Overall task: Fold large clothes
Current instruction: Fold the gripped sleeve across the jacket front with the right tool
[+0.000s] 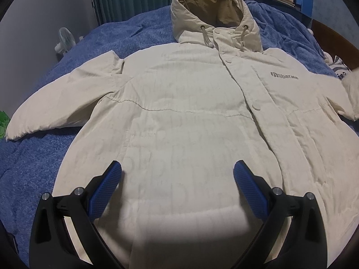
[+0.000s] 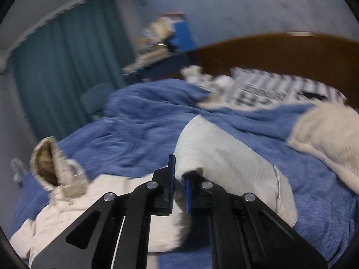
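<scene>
Jacket: cream, hooded — spread front-up on the blue bed cover.
Left gripper: fingers wide apart above the hem, holding nothing.
Right gripper: fingers pinched on the jacket's sleeve — lifted off the bed.

Bed with blue blanket, cream hooded jacket spread flat, striped pillow near headboard

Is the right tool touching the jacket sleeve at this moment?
Touching. The right wrist view shows the right tool with its blue pads pinched onto the cream sleeve, whose fabric bunches between them.
</scene>
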Motion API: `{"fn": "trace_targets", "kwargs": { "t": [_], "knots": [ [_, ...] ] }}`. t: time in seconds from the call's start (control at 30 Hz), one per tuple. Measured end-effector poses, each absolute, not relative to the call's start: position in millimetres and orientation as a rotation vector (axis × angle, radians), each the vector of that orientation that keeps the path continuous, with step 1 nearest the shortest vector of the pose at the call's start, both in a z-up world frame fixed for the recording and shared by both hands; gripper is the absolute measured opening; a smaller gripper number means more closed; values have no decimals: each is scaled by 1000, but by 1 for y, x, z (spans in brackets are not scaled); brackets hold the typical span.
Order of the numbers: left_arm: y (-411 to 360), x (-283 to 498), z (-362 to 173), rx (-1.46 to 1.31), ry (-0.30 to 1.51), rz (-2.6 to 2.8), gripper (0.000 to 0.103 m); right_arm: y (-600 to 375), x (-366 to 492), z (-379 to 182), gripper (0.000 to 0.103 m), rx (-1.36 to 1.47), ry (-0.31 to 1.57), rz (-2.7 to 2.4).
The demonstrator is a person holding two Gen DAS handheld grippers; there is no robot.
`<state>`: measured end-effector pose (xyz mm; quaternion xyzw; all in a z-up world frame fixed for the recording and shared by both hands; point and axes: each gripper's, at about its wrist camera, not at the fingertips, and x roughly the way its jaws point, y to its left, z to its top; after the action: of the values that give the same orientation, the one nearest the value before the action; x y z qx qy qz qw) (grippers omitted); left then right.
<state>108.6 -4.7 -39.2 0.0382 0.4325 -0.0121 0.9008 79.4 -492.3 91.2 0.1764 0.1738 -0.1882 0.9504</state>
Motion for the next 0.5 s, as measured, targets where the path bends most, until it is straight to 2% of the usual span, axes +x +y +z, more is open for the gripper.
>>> {"fn": "trace_targets", "kwargs": {
  "t": [0.27,0.5],
  "knots": [
    [-6,105,-33,88,875,-27,96,-377,102,114,8,246,409,-150],
    [-1,105,-30,65,878,-24,96,-274,122,88,8,130,551,29]
  ]
}}
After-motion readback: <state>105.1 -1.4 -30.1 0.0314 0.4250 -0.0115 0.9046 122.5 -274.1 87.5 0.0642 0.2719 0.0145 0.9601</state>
